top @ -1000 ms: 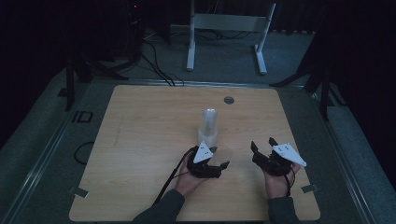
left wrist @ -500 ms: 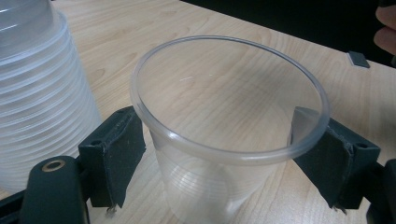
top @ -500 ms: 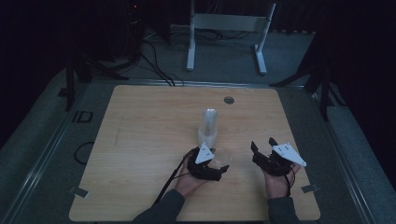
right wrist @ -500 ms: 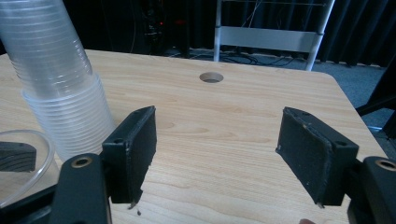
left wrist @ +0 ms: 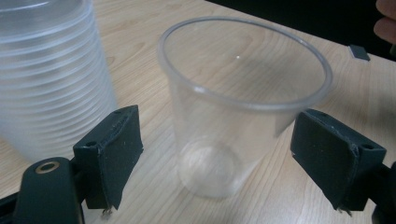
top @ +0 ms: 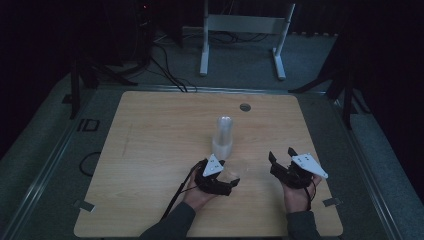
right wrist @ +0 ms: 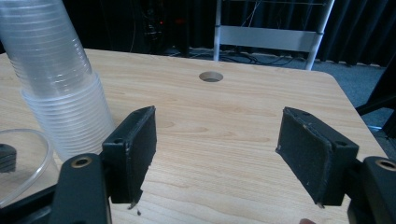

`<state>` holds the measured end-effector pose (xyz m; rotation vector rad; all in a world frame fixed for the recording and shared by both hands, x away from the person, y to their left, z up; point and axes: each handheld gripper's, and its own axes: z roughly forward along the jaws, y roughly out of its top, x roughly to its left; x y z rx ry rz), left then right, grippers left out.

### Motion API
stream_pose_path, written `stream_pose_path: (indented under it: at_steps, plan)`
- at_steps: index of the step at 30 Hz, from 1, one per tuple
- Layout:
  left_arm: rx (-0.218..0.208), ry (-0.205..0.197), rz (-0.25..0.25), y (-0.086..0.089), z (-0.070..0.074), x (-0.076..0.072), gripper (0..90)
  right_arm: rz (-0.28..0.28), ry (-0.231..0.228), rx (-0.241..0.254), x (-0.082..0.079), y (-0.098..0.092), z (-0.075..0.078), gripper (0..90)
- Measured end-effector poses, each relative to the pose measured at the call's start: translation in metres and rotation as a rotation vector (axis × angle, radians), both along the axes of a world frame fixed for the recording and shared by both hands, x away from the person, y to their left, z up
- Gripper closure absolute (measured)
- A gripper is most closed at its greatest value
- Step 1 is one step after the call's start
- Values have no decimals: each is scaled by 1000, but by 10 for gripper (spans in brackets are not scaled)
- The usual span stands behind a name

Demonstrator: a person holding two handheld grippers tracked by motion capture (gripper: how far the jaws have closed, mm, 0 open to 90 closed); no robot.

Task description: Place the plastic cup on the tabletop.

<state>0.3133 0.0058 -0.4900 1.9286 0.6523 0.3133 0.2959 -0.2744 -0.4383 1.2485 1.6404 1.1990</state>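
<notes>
A single clear plastic cup [left wrist: 233, 135] stands upright on the wooden table [top: 150, 150], just right of an upside-down stack of clear cups [top: 223, 137] [left wrist: 51, 79]. My left gripper [left wrist: 219, 119] [top: 231, 176] is open. Its jaws have just been opening and now stand either side of the cup, with a gap at each pad. My right gripper [right wrist: 218, 119] [top: 281, 153] is open and empty, to the right of the cup over bare table. In the right gripper view the stack [right wrist: 56, 88] is at the left and the cup's rim [right wrist: 23, 158] is at the lower left.
A round cable hole [top: 245, 107] lies in the table near its far edge. A white metal frame [top: 245, 30] stands on the floor beyond the table. Bits of tape [top: 330, 202] mark the near corners.
The left gripper's jaws have spread away from the single cup, which stays standing where it was. The right gripper has not moved.
</notes>
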Motion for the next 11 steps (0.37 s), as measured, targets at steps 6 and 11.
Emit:
stream_pose_path:
  at_steps: [6,11]
  plan:
    - [6,7,2,6,-3,-4,166,-2,2,0,0,0,0,279]
    - [6,11,6,13,-4,-6,167,-4,3,4,1,-1,0,279]
